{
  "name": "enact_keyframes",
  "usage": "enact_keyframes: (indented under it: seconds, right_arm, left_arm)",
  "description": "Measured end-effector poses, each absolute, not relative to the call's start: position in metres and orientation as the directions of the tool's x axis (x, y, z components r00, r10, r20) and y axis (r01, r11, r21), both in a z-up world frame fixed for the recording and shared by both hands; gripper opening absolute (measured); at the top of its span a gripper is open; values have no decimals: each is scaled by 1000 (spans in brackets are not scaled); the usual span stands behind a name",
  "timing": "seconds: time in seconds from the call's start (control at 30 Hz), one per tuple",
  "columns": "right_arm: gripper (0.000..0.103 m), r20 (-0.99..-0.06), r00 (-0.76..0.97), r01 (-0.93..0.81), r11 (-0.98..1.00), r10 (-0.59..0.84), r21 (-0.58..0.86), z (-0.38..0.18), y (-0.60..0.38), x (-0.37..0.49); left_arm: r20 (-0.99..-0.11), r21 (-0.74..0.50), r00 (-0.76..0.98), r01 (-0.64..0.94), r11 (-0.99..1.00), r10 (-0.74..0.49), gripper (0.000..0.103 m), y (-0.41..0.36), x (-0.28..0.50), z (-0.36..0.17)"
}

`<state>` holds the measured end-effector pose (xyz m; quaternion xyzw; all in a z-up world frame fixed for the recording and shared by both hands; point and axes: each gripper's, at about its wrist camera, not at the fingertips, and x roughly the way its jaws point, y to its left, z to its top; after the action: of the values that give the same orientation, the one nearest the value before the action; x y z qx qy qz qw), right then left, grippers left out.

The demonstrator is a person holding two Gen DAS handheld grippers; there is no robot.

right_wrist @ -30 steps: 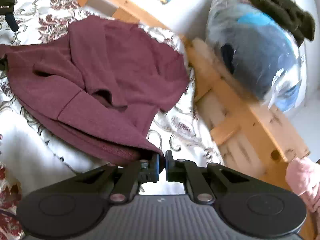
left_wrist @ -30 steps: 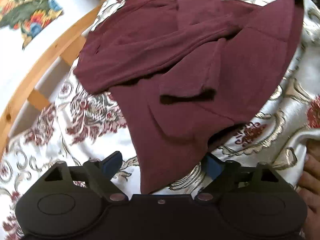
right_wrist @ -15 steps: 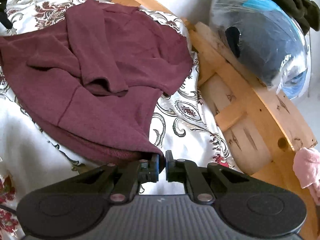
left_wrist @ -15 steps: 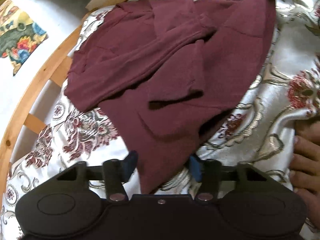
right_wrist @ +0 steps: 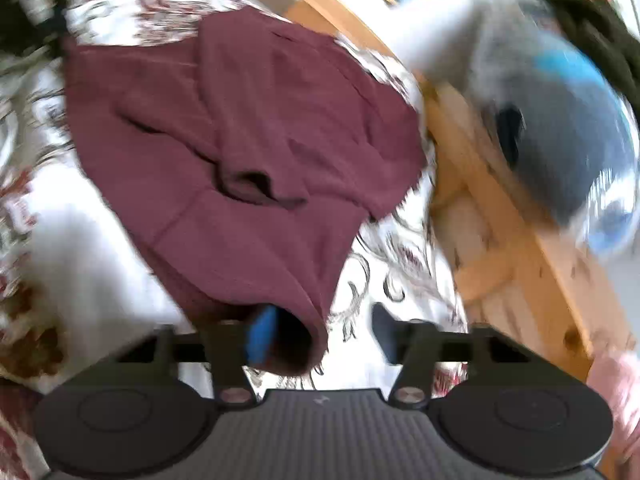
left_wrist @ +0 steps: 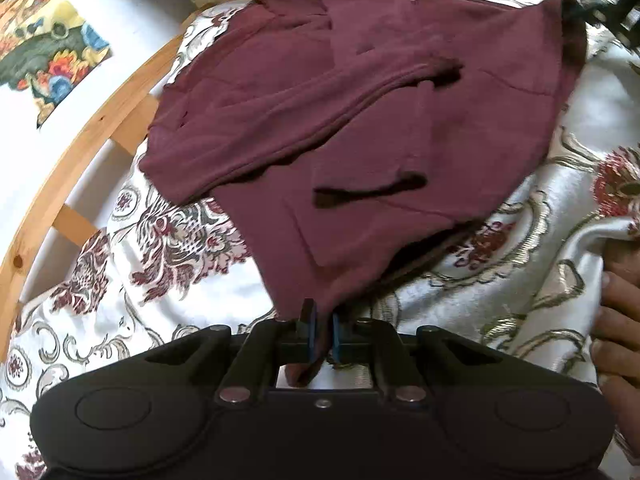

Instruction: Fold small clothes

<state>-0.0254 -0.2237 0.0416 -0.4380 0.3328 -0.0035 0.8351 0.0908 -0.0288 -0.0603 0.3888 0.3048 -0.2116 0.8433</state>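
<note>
A maroon sweater (left_wrist: 360, 128) lies crumpled on a white floral bedspread (left_wrist: 168, 240), one sleeve folded across its body. My left gripper (left_wrist: 322, 334) is shut on the sweater's near corner, with cloth pinched between the blue pads. In the right wrist view the sweater (right_wrist: 240, 140) spreads ahead and the picture is blurred by motion. My right gripper (right_wrist: 320, 332) is open; the sweater's hem drapes over its left finger (right_wrist: 260, 336), and the right finger stands free over the bedspread.
A curved wooden bed frame (left_wrist: 80, 148) runs along the left; it also shows in the right wrist view (right_wrist: 500, 208). A clear plastic bag of clothes (right_wrist: 560, 128) sits beyond the frame. A bare hand (left_wrist: 616, 320) rests on the bedspread at right. A pink cloth (right_wrist: 616, 384) is at lower right.
My left gripper closed on the sweater's near corner. My right gripper opened and let go of the hem it held, and its view swung quickly.
</note>
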Motion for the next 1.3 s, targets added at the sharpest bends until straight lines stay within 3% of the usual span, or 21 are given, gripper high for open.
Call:
enact_keyframes:
  seconds: [0.23, 0.37, 0.43, 0.47, 0.6, 0.73, 0.8, 1.0, 1.07, 1.1, 1.13, 1.3]
  right_arm:
    - [72, -609, 733, -436, 478, -302, -763, 17, -216, -32]
    - [85, -556, 749, -400, 424, -359, -813, 4, -217, -26]
    - [85, -539, 758, -388, 410, -367, -825, 0, -217, -23]
    - [82, -538, 761, -386, 412, -364, -825, -1, -217, -22]
    - [37, -573, 743, -406, 449, -345, -796, -1, -220, -19]
    - [36, -572, 751, -418, 432, -330, -799, 1, -218, -25]
    - [49, -568, 755, -438, 392, -328, -809, -4, -214, -31]
    - [55, -546, 763, -435, 350, -345, -830, -11, -214, -30]
    - [46, -551, 761, -431, 369, -342, -824, -11, -215, -27]
    - [27, -558, 758, -431, 383, -338, -817, -10, -216, -25]
    - [18, -558, 758, -424, 395, -337, -815, -8, -217, -25]
    - [12, -548, 782, -375, 477, -297, -795, 16, -217, -29]
  left_arm:
    - [-678, 505, 726, 574, 644, -116, 8, -25, 94, -57]
    - [-676, 492, 729, 556, 670, -109, 7, -24, 95, -58]
    - [-678, 487, 728, 550, 679, -103, 7, -24, 95, -58]
    - [-679, 486, 727, 548, 680, -101, 7, -24, 95, -59]
    - [-672, 481, 734, 535, 694, -100, 7, -21, 96, -56]
    - [-668, 466, 738, 513, 720, -94, 6, -18, 98, -52]
    - [-669, 456, 738, 504, 734, -91, 6, -16, 99, -51]
    - [-659, 426, 748, 462, 778, -83, 6, -15, 100, -50]
    - [-654, 418, 753, 444, 792, -77, 6, -15, 98, -51]
    - [-652, 414, 754, 438, 798, -76, 6, -15, 97, -51]
    - [-649, 410, 757, 433, 803, -77, 6, -15, 95, -51]
    - [-608, 394, 789, 396, 830, -88, 6, -9, 82, -41]
